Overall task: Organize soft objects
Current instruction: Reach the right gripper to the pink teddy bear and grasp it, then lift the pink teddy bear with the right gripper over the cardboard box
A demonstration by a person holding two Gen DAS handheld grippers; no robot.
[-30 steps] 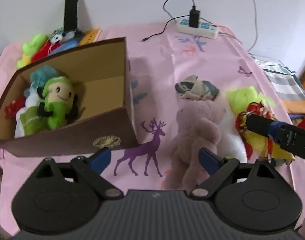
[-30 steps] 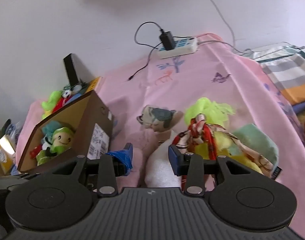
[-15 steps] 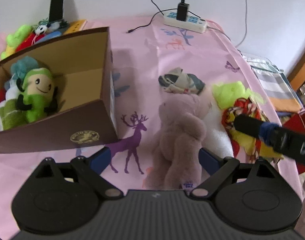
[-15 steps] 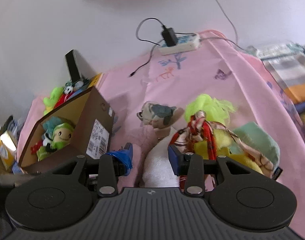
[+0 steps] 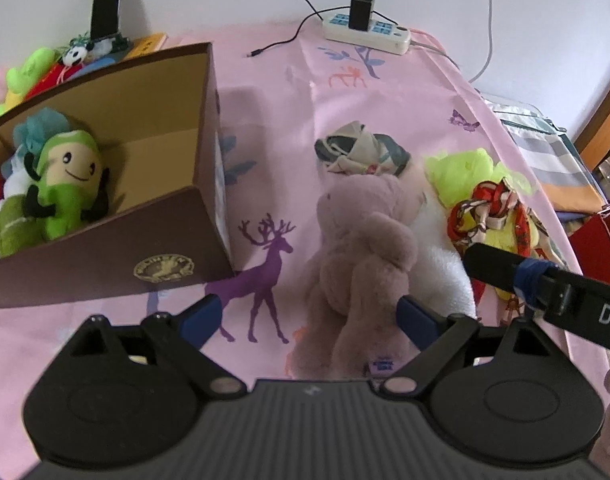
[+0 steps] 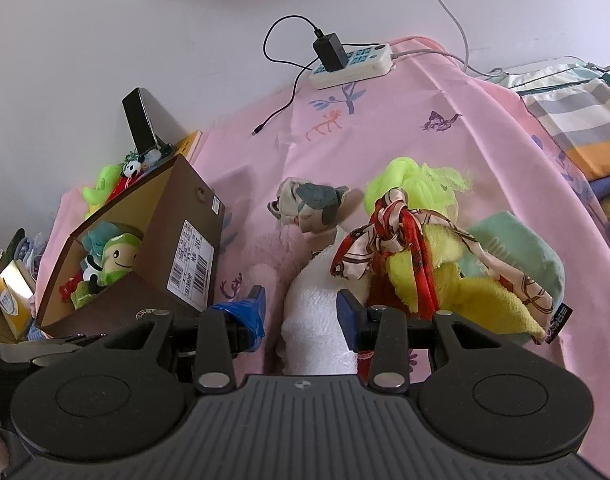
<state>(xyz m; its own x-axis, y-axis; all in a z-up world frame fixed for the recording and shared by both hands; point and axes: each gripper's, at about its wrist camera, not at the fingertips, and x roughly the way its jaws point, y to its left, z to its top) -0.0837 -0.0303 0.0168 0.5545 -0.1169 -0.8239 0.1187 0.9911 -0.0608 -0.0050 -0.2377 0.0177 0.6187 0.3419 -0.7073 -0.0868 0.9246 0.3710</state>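
A mauve plush bear (image 5: pixel 361 252) lies on the pink cloth; my left gripper (image 5: pixel 309 314) is open, its right finger against the bear's lower side. The brown cardboard box (image 5: pixel 185 216) at the left holds a green smiling plush (image 5: pixel 65 188) and other soft toys. My right gripper (image 6: pixel 301 314) is open, its fingers on either side of a white fluffy towel (image 6: pixel 321 320). A red patterned scarf (image 6: pixel 389 240), yellow and neon-green cloths (image 6: pixel 421 184) and a mint towel (image 6: pixel 517 248) lie to its right. The right gripper's finger also shows in the left wrist view (image 5: pixel 501 268).
A folded patterned cloth (image 5: pixel 361 152) lies behind the bear. A power strip with charger (image 5: pixel 365 32) sits at the back by the wall. More toys (image 5: pixel 29 72) and a black phone stand (image 5: pixel 105 4) are behind the box. Striped fabrics (image 6: pixel 577 116) lie at the right.
My left gripper has moved right and closer to the mauve bear, so the bear now lies between its fingers. The right gripper has stayed over the white towel.
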